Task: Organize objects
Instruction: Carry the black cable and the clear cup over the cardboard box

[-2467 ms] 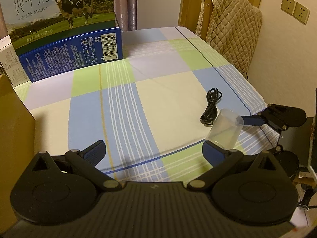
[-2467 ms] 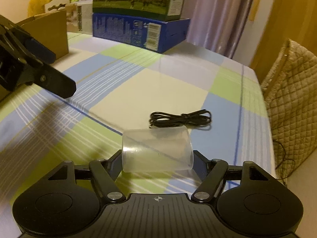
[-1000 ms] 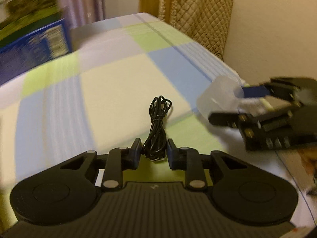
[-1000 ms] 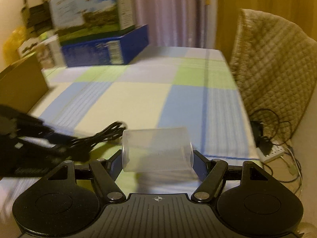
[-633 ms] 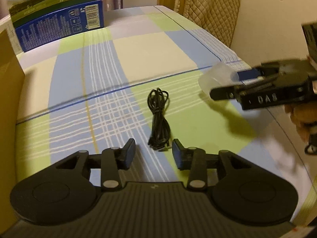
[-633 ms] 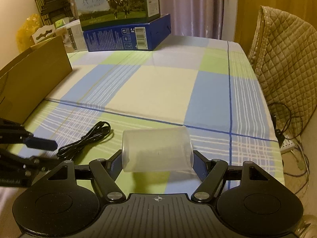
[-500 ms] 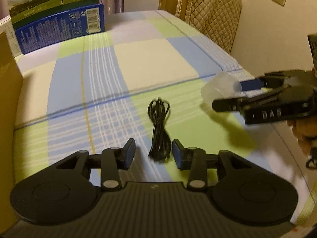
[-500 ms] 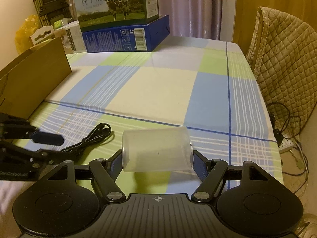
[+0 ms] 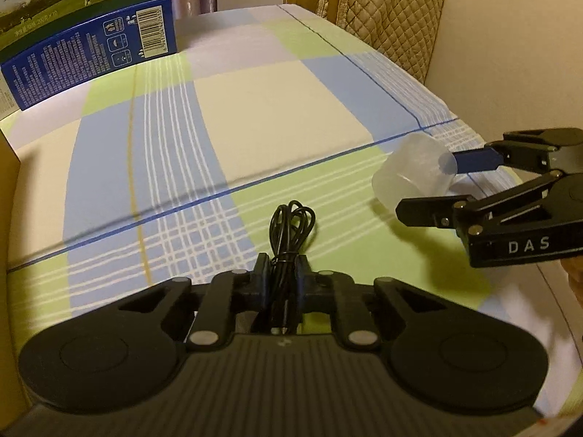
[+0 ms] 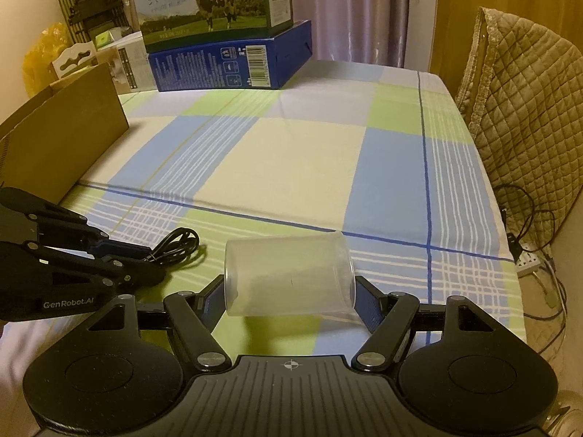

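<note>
Left gripper (image 9: pixel 280 273) pinches the coiled black cable (image 9: pixel 291 233); right gripper (image 10: pixel 289 296) clamps the translucent cup (image 10: pixel 289 276) sideways. Risk: loose loops snag, thin cup buckles.

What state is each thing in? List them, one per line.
left gripper: shut on the black cable.
black cable: coiled, one end pinched, loop end toward the table.
right gripper: shut on the plastic cup.
plastic cup: translucent, held on its side, empty.
cardboard box: open-topped, at the table's left edge.
milk cartons: stacked, closed.
</note>
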`<state>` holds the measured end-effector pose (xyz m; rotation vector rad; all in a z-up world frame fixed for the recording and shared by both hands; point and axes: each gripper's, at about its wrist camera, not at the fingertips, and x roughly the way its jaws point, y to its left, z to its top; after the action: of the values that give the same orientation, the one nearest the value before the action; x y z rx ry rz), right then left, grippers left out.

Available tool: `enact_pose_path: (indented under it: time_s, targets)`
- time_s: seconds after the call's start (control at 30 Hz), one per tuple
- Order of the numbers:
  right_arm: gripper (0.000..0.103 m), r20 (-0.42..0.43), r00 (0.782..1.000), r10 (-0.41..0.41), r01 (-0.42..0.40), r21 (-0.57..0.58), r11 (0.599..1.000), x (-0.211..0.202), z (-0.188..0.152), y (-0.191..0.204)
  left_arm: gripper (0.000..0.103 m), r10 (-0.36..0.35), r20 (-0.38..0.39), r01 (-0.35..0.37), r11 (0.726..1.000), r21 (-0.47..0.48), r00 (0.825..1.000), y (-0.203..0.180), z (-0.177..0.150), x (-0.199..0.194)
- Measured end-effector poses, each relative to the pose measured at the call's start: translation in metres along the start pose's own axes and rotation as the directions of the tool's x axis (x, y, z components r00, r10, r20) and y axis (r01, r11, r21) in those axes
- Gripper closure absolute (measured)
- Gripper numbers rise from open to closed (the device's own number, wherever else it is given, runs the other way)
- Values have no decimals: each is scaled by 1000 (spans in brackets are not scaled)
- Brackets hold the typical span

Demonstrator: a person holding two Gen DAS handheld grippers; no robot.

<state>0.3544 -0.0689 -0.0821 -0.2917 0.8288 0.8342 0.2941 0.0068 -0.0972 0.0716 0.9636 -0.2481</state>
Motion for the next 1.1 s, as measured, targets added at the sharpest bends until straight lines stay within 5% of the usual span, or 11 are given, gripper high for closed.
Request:
enact_pose_path:
  time_s: [0.3, 0.7, 1.1]
  targets:
    - [34, -15, 1000, -10, 10, -9, 1000, -27, 17, 17, 92, 15, 22, -14, 999, -43, 1000, 3, 2, -38]
    - [34, 43, 998, -46, 46, 14, 999, -113, 35, 64, 92, 43, 111, -32, 995, -97, 993, 6, 4, -138]
    - [34, 108, 993, -40, 30, 99, 995, -194, 9, 141, 92, 96, 204, -62, 984, -166, 974, 9, -50, -249]
